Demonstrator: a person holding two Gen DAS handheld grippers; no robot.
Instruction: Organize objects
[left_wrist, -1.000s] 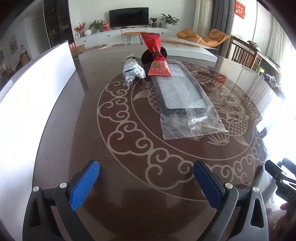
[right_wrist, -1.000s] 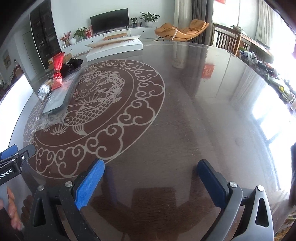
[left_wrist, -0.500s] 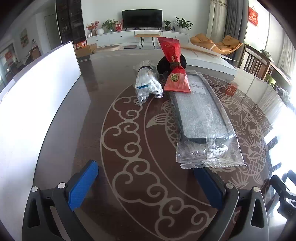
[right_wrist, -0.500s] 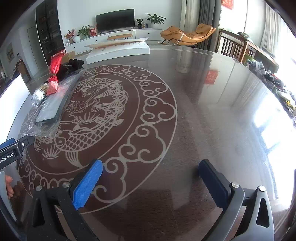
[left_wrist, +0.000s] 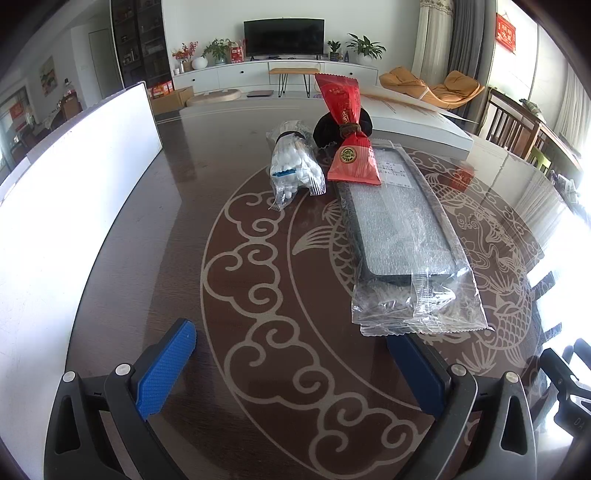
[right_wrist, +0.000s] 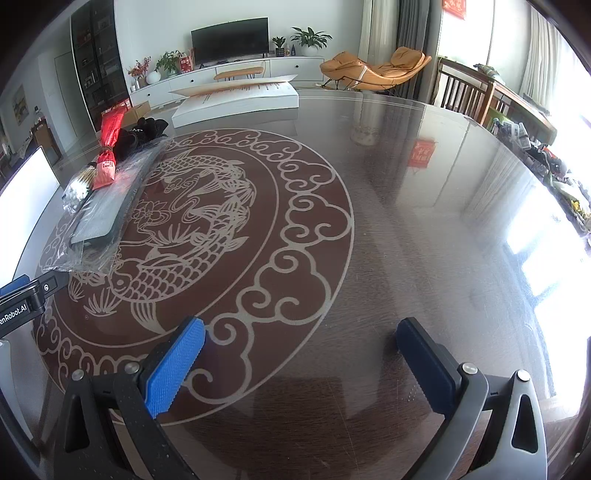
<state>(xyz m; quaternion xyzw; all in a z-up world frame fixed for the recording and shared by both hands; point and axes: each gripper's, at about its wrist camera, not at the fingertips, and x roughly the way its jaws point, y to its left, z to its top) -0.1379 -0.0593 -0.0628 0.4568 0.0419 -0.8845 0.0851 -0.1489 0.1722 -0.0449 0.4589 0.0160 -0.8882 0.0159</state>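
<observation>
The left gripper (left_wrist: 291, 363) hovers with its jaws spread wide and empty over the dark table (left_wrist: 155, 206), just short of the long plastic-wrapped grey tray (left_wrist: 400, 229). Beyond lie a red foil packet (left_wrist: 351, 147) and a bag of what look like cotton swabs (left_wrist: 293, 166). The right gripper (right_wrist: 301, 360) is likewise agape, holding nothing.

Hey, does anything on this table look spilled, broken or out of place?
Nothing spilled or visibly damaged. The red packet leans on a black item, its lower end overlapping the long clear-wrapped pack; the cotton swab bag lies beside them.
</observation>
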